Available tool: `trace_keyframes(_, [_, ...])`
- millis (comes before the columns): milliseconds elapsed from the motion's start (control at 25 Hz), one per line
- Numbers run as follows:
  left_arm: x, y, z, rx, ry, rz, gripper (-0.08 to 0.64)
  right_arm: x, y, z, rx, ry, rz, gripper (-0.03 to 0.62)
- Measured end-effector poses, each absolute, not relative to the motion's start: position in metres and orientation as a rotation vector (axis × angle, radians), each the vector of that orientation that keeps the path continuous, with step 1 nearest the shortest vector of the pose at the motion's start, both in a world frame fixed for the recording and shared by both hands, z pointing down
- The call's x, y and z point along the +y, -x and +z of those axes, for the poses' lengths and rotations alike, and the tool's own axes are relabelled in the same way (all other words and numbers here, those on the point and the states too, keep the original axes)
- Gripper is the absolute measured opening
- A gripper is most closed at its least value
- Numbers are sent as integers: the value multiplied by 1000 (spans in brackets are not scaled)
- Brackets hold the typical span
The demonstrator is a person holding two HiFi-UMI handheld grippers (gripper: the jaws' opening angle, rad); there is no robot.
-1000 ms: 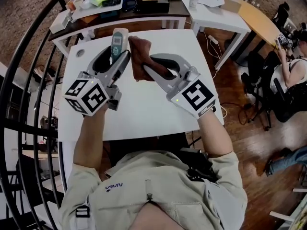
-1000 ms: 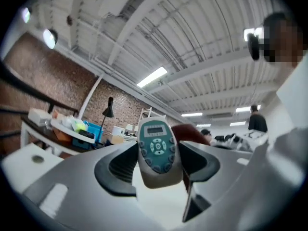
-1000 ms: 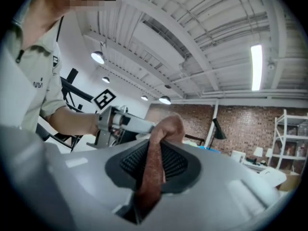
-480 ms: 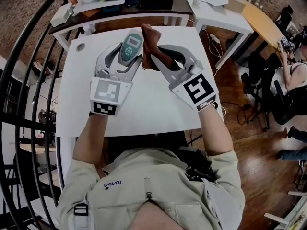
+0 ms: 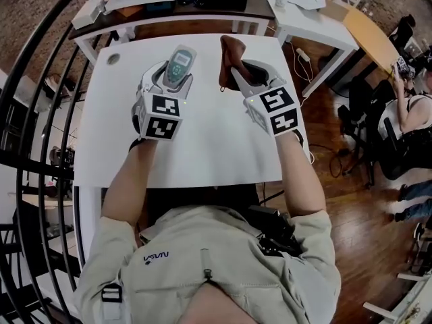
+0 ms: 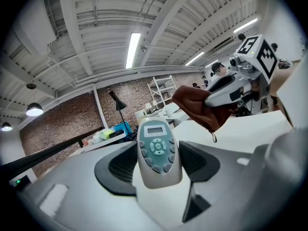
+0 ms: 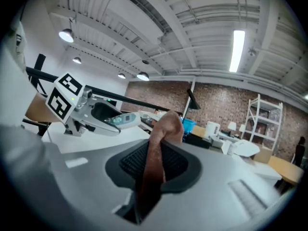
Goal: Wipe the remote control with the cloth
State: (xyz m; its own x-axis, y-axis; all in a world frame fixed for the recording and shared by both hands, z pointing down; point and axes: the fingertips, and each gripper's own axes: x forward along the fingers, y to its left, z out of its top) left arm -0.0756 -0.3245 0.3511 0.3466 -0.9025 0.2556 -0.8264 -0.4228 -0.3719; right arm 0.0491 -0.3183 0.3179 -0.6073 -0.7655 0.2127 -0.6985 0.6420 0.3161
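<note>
A grey remote control with a small screen and teal button panel is held, buttons up, by my left gripper, which is shut on it over the white table. In the left gripper view the remote control lies between the jaws, its screen end pointing away. My right gripper is shut on a brown cloth that sticks up beyond its fingertips. The cloth is pinched thin between the black pads in the right gripper view. Cloth and remote are apart, with a gap of table between them.
A dark bench with boxes, a blue bin and clutter stands behind the table. A white desk and a wooden one sit at the back right. A black railing curves along the left. A seated person is at the far right.
Both grippers have sunk toward the table and drawn apart. The left one has rolled, so the remote now lies buttons up. The cloth has moved right, away from the remote.
</note>
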Motion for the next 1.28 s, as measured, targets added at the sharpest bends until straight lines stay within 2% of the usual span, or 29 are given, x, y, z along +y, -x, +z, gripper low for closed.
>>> trace_keyframes(360, [-350,89,398,1678,2495,-762,282,-359,-85,374,-2382,-1260,-92,67])
trace_keyframes(920, [-375,89,440,1686,2631,-923,282,-369,-90,428,-2226,-1173,28,69])
trace_keyframes(1280, [-386,118,457,1820,2567,-1122,282,-375,-90,457,-2095,-1092,60,71])
